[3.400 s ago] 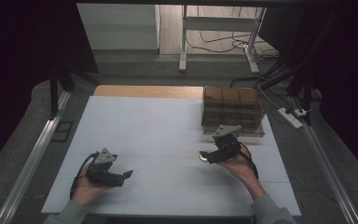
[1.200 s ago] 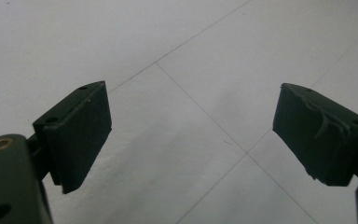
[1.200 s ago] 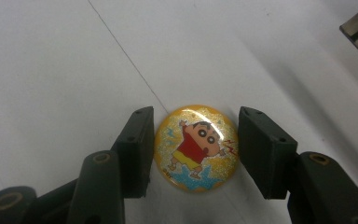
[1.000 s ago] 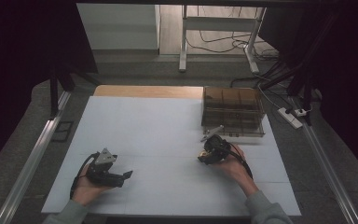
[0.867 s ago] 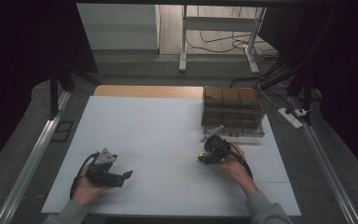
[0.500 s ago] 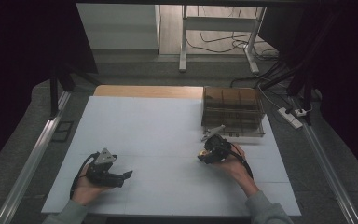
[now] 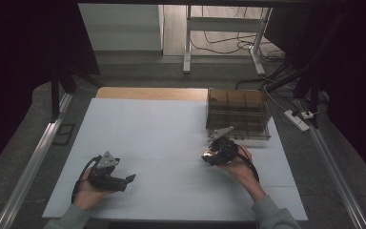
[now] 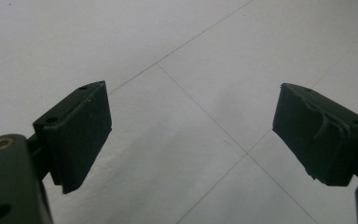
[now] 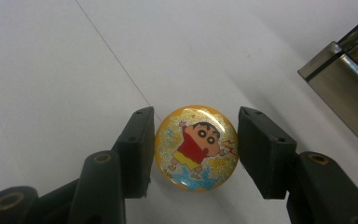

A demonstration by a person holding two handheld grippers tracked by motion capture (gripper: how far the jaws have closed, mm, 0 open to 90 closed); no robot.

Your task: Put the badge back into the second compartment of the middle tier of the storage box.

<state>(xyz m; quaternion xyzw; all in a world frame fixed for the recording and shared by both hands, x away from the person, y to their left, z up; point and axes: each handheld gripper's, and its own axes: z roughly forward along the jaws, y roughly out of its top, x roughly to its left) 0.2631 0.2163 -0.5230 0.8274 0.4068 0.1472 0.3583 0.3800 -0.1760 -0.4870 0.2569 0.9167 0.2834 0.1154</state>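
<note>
Gripping round yellow cartoon pin badge (image 9: 196,148) edge-on, right claw (image 9: 195,151) should stay level toward brown compartment tray (image 7: 238,113); left claw (image 8: 191,140) open, idle.

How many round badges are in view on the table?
1. The round badge is between the jaws of the right gripper, above the white table, near the compartment box. More may be hidden inside that box; I cannot tell.

Compartment box (image 9: 345,88) cut off by the right gripper view's right edge. In the high view its contents are too dim to tell, and the badge (image 7: 208,153) is too small to read.
</note>
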